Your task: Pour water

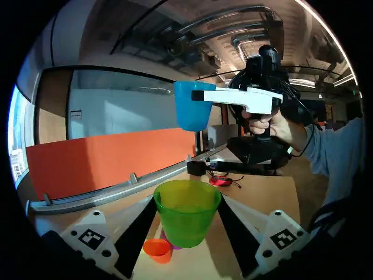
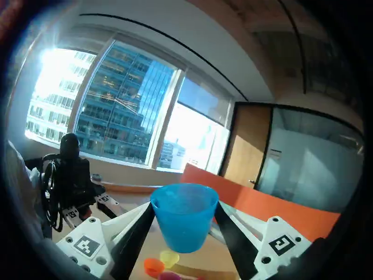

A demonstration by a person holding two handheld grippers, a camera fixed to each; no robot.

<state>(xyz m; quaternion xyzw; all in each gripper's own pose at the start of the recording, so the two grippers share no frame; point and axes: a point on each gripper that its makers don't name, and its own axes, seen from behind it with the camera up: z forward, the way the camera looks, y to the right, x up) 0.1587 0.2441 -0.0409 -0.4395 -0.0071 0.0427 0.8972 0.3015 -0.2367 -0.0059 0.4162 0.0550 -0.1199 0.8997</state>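
Left tool point(image 1: 187, 203) clamped on green cup point(image 1: 186, 221), right tool point(image 2: 184, 207) on blue cup point(image 2: 184, 228) — both seemingly upright, contents unclear.

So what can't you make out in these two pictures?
- Water in the blue cup: right gripper view, its opaque wall hides any level.
- Water in the green cup: left gripper view, the tinted wall obscures any level.
- Small purple cup: left gripper view, mostly hidden behind the green cup.
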